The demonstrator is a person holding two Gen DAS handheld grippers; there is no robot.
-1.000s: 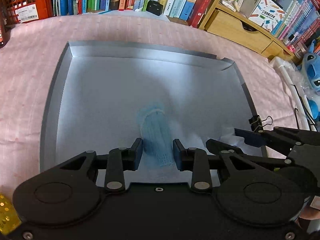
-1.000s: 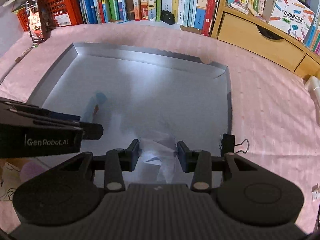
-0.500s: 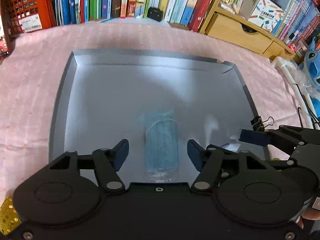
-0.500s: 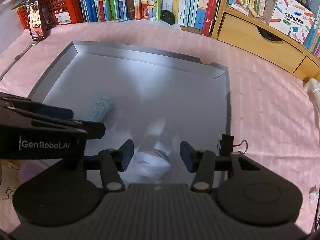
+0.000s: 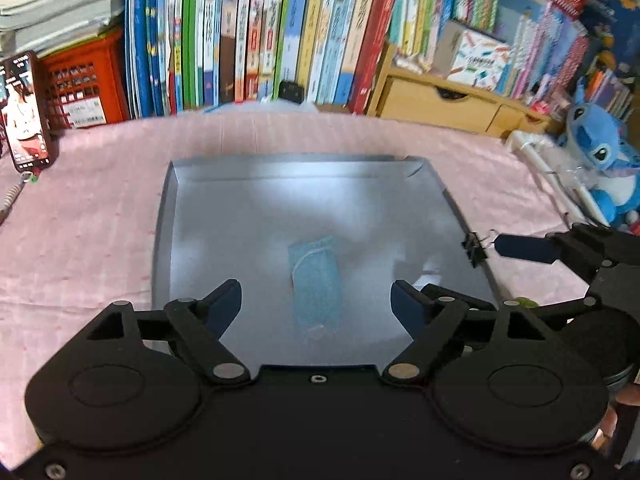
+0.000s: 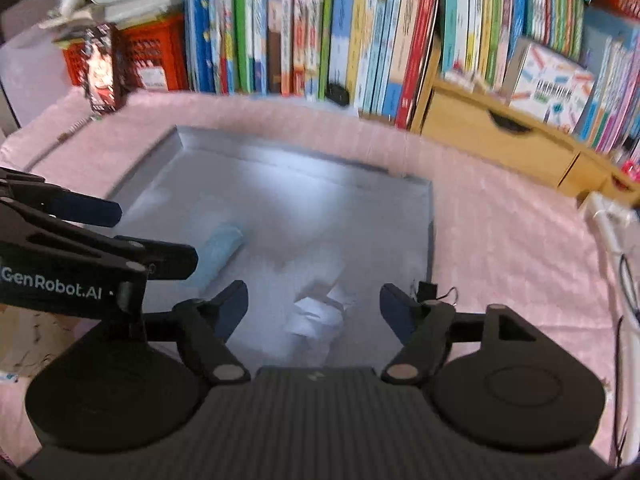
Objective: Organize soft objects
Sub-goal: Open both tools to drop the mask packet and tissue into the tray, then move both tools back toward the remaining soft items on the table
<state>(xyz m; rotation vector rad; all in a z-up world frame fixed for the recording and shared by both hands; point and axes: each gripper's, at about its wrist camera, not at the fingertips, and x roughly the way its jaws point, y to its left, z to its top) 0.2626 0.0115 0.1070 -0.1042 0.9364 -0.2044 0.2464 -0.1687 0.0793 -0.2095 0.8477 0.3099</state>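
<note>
At the bottom of my left wrist view the left gripper (image 5: 316,300) stands released, its jaws having just been opening, and the folded blue face mask (image 5: 316,280) lies flat on the tray in the gap between the fingers, touched by neither. In the right wrist view my right gripper (image 6: 314,304) is likewise let go, jaws just spread apart, with the crumpled white tissue (image 6: 316,316) lying loose on the tray between them, clear of both pads.

Both soft things sit in the near part of the grey tray (image 5: 208,240), the mask left of centre and the tissue toward the lower right as the right wrist view shows them, apart from each other. A black binder clip (image 5: 474,245) grips the tray's right rim, and I see the right gripper's finger just beside it at the right edge of the left view. The left gripper reaches in from the left edge of the right view, its tip near the mask.

The tray rests on a pink cloth (image 5: 80,232) that fills the middle of both frames. Farther up, a red crate (image 5: 84,80) and a phone (image 5: 26,112) stand at upper left, a row of books (image 5: 260,32) runs across the top, a wooden drawer unit (image 5: 440,102) sits upper right, and a blue plush toy (image 5: 600,148) is at the right edge.
</note>
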